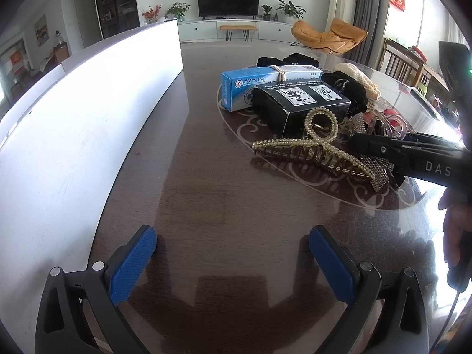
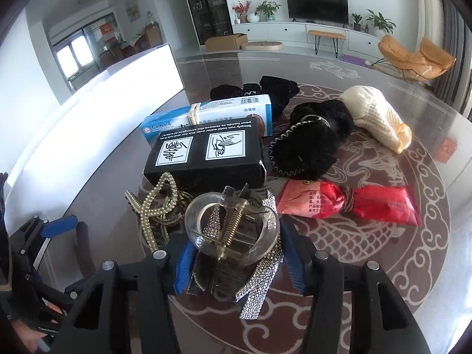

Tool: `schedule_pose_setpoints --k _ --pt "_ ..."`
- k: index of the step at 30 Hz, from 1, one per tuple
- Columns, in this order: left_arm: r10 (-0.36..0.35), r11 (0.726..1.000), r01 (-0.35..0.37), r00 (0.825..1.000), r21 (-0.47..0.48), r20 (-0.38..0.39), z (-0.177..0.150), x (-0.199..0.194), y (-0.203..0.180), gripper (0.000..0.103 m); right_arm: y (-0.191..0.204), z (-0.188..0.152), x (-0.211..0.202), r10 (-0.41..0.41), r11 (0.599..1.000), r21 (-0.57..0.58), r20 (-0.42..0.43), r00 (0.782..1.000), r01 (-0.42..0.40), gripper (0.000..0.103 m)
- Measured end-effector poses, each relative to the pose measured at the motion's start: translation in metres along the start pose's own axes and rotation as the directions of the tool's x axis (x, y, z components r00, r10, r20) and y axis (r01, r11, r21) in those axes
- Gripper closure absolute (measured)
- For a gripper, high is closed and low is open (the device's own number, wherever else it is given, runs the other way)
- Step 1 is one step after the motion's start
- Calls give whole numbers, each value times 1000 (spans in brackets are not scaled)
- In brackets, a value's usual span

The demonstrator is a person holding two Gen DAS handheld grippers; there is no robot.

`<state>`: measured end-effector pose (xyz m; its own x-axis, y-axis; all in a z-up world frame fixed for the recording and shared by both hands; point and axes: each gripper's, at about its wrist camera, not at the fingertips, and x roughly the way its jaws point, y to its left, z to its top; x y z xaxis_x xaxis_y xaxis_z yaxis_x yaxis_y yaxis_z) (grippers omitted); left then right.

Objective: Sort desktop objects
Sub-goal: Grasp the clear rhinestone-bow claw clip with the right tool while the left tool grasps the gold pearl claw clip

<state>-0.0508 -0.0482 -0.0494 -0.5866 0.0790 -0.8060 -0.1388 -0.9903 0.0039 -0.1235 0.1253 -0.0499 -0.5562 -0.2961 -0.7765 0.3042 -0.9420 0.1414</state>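
Note:
My right gripper [image 2: 239, 265] has a clear hair claw [image 2: 233, 230] between its blue pads, which touch its sides. A rhinestone bow [image 2: 259, 289] lies under the claw. A pearl hair claw [image 1: 312, 147] rests just left of them, in front of a black box [image 1: 301, 100] and a blue-and-white box [image 1: 244, 85]. My left gripper [image 1: 233, 250] stands open over the bare dark table [image 1: 236, 191], nearer than the pile and left of it, with nothing between its fingers. From the left wrist view the right gripper [image 1: 357, 141] reaches in from the right onto the bow [image 1: 380, 174].
A tall white panel [image 1: 88, 118] runs along the table's left side. Black scrunchies [image 2: 306, 144], a cream knitted piece [image 2: 374, 115] and a red packet [image 2: 348, 203] lie on the patterned round mat [image 2: 413, 250]. A hand [image 1: 454, 227] grips the right tool.

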Motion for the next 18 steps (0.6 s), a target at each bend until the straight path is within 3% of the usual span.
schedule_pose_setpoints --k 3,5,7,11,15,18 --pt "-4 1000 4 1000 0 -10 1 1 0 0 -13 -23 -22 -26 999 -23 8 1000 26 50" --pt "-46 999 46 999 11 -24 2 -1 -4 0 -25 -44 -41 -53 998 -31 16 998 53 50" --pt "-124 992 124 992 -23 4 4 -6 -7 0 -37 -65 -57 -72 997 -34 31 997 73 50" --pt "-159 978 166 985 -127 62 27 -9 -24 0 -51 -83 -74 -63 998 9 42 997 63 50" --pt "-81 991 84 996 -106 40 58 10 -58 0 -56 -81 -72 -46 999 26 28 999 45 49" --pt "14 997 -16 999 -72 -33 63 32 -64 0 -57 -83 -73 -48 999 23 28 998 48 49"
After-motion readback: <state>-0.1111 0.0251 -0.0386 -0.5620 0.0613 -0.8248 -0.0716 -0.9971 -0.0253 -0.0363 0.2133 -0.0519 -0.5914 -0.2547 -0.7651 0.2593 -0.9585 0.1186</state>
